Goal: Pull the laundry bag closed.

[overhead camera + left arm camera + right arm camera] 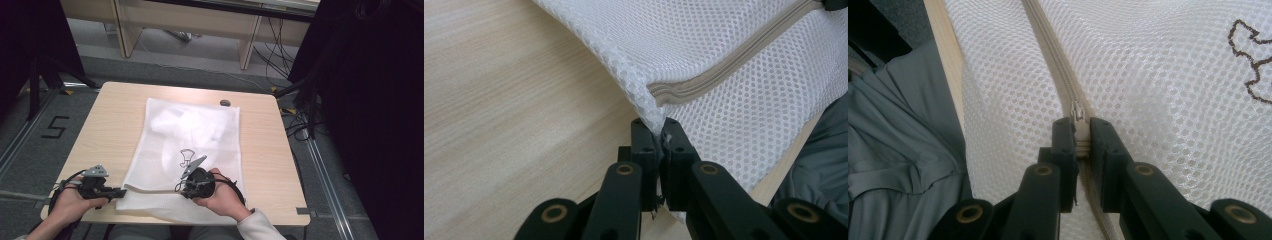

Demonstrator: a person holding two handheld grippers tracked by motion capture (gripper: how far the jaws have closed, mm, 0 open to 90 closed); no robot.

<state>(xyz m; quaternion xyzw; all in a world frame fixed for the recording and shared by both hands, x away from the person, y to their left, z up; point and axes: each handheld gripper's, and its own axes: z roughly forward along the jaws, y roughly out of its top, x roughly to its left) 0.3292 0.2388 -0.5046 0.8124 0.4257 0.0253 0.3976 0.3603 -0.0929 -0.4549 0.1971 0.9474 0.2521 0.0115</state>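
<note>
Wood surface (105, 125) carries white mesh bag (190, 135), flat, near edge overhanging toward you. Your left gripper (657, 131): jaws clamped on bag's corner where zipper (734, 62) ends. Your right gripper (1081, 131): jaws pinched shut on zipper pull (1078, 120), midway along near edge. Small dark disc (225, 103) beyond bag.

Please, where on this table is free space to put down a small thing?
The table is bare left of the mesh bag and in a narrower strip on its right. Beyond the bag only a small dark object lies. The near edge is crowded: left tongs and right tongs grip the bag.
</note>
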